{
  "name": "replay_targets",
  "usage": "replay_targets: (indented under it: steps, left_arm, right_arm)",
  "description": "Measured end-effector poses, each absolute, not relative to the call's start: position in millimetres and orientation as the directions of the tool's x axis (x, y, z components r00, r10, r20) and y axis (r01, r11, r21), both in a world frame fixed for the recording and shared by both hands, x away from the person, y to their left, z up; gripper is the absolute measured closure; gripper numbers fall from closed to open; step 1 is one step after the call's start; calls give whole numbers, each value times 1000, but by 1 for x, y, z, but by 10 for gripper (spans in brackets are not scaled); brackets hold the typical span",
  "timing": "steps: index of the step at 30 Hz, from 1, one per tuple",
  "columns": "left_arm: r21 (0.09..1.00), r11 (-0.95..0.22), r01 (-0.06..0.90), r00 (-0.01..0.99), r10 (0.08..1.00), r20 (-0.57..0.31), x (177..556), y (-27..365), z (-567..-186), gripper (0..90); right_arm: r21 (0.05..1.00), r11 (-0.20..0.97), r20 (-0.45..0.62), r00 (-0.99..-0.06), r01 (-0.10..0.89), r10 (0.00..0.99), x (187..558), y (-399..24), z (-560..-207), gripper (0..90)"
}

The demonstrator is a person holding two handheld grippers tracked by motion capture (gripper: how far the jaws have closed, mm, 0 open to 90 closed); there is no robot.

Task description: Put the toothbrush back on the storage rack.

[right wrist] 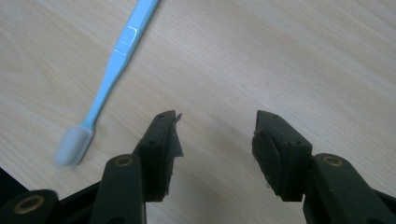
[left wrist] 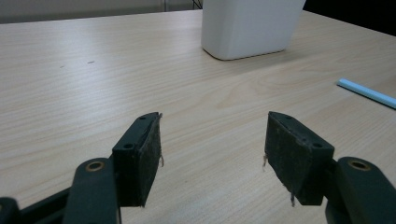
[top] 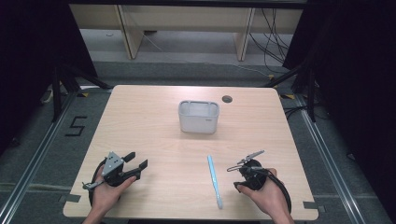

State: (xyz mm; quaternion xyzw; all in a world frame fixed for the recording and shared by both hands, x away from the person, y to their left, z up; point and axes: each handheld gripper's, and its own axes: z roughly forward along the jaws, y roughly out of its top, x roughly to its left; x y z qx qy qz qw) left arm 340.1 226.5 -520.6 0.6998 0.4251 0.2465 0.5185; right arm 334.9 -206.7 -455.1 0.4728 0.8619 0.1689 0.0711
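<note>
So both sets of jaws are spread apart with nothing between them. The left gripper (top: 136, 164) sits near the desk's (top: 154, 130) front-left edge, the right gripper (top: 246, 161) near the front right. A blue toothbrush (top: 215, 180) lies just beside the right one, and a white bin (top: 198, 116) stands well back, with bare wood around it.

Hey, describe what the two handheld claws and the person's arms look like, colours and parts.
Both are black, two-jawed tools. The left claw carries a grey three-cornered plate on top; the right claw has slim grey metal pieces at its front and a black cable looping behind the hand. In the gripper views the jaws are blocky with dark, frayed pads and brass-ringed pivot holes. The forearms are bare, no sleeves visible.
</note>
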Motion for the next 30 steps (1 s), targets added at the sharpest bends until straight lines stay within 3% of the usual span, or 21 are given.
replay_targets:
  steps: [21, 22, 30]
  left_arm:
    - [938, -126, 324, 522, 851, -66, 338, 221, -522, 363]
    - [938, -126, 324, 521, 851, -65, 337, 221, -522, 364]
    - [936, -126, 328, 524, 849, -69, 337, 220, -522, 364]
  right_arm:
    - [284, 541, 91, -584, 792, 807, 365, -156, -449, 545]
    - [223, 491, 120, -524, 842, 844, 365, -148, -447, 554]
    - [183, 490, 125, -515, 852, 848, 375, -135, -454, 566]
